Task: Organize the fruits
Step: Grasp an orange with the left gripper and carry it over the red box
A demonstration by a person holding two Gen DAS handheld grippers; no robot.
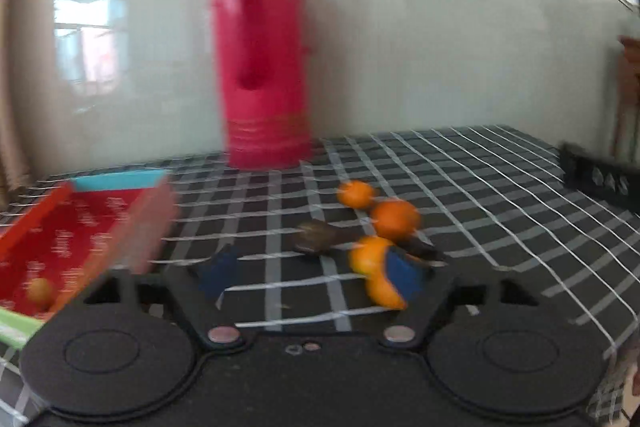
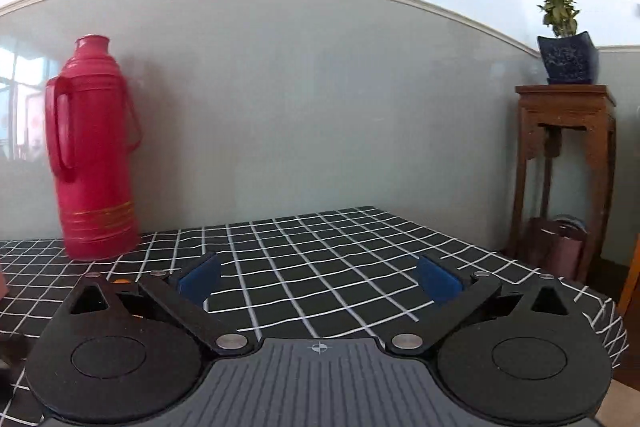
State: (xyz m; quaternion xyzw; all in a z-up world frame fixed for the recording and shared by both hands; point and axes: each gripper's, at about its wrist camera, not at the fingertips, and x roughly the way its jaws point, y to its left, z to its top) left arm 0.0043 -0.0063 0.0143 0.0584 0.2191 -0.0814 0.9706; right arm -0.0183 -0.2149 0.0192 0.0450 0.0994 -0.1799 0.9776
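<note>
A pale grey-green wall backs a table under a black cloth with white grid lines (image 1: 460,163), and a tall red thermos (image 1: 262,59) stands upright at the wall edge, upper centre of the left wrist view. That view is smeared with blur. The left gripper (image 1: 316,277) points slightly down over the cloth, its blue pads apart; nothing sits between them, though the right pad overlaps an orange fruit (image 1: 374,269) at lower centre, and I cannot tell whether they touch. Two more oranges (image 1: 394,219) lie just beyond, near a dark oblong object (image 1: 320,237) too blurred to name. At the left edge a red tray (image 1: 56,251) with a blue end wall holds one small orange fruit (image 1: 39,291) in its near corner.

In the right wrist view the right gripper (image 2: 318,279) is held nearly level above bare cloth, jaws spread wide and empty. At far right a potted plant (image 2: 566,43) sits on a wooden stand (image 2: 566,131).
</note>
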